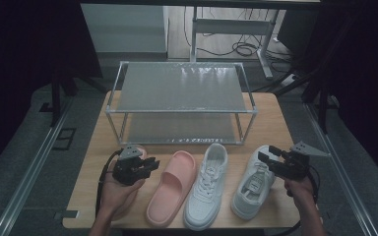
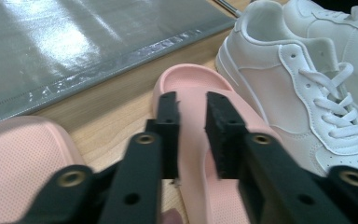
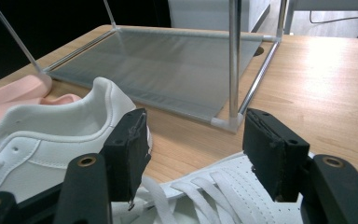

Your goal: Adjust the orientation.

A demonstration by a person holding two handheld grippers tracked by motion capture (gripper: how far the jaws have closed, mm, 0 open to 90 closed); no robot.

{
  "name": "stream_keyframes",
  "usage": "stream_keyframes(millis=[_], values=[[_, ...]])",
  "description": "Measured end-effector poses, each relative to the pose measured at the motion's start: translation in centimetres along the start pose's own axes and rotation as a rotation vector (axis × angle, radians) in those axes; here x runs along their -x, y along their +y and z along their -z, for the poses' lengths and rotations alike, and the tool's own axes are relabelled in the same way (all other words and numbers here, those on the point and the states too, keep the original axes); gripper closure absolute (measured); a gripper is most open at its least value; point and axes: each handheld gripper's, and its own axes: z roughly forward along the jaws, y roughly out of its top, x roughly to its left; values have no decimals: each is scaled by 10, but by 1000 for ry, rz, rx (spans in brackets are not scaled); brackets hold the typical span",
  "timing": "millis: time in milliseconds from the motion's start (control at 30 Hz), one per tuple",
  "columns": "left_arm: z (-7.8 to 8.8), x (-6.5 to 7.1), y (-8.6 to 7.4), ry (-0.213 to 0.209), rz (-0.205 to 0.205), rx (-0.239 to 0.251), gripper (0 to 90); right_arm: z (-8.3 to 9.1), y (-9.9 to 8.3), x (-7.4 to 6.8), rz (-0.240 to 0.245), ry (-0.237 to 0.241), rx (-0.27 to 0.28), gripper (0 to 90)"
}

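Note:
Four shoes lie in a row at the table's front. A pink slipper [image 1: 174,189] [image 2: 191,154] sits beside a white sneaker [image 1: 206,187] [image 2: 284,84], then a second white sneaker [image 1: 251,191] [image 3: 214,196]. My left gripper [image 1: 150,165] [image 2: 191,100] hovers over the slipper's left edge, its jaws a narrow gap apart with nothing pinched. A second pink slipper [image 1: 128,201] [image 2: 18,158] lies mostly under the left hand. My right gripper [image 1: 267,153] [image 3: 196,121] stands wide open above the right sneaker's laces, not touching them.
A two-shelf metal rack [image 1: 182,88] with grey mesh shelves stands at the back of the wooden table [image 1: 270,123]. Its lower shelf [image 3: 158,70] [image 2: 74,42] lies just beyond the shoes. Desk legs and cables are on the floor behind.

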Motion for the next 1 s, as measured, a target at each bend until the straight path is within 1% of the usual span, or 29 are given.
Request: stream_keyframes(millis=[67, 167, 233, 333, 433, 533, 667, 867, 1000], values=[[0, 1, 0, -7, -3, -5, 836, 1, 1, -1, 3, 0, 3, 408], [3, 6, 2, -5, -21, -15, 890, 4, 2, -4, 8, 0, 8, 405], [7, 7, 1, -5, -29, -16, 900, 8, 3, -6, 13, 1, 19, 403], [9, 5, 0, -1, -19, -19, 900, 12, 6, -7, 12, 3, 34, 402], [8, 3, -3, 1, -13, -35, 900, 11, 8, -8, 19, 7, 36, 401], [9, 5, -11, -4, -14, -58, 900, 11, 9, -8, 23, 10, 32, 400], [17, 5, -28, 13, 0, -84, 900, 15, 9, -7, 19, 6, 41, 400], [35, 6, -44, 46, 12, -85, 900, 18, 11, -8, 14, 9, 54, 399], [39, 7, -54, 63, 25, -94, 900, 16, 12, -9, 16, 8, 54, 399]])
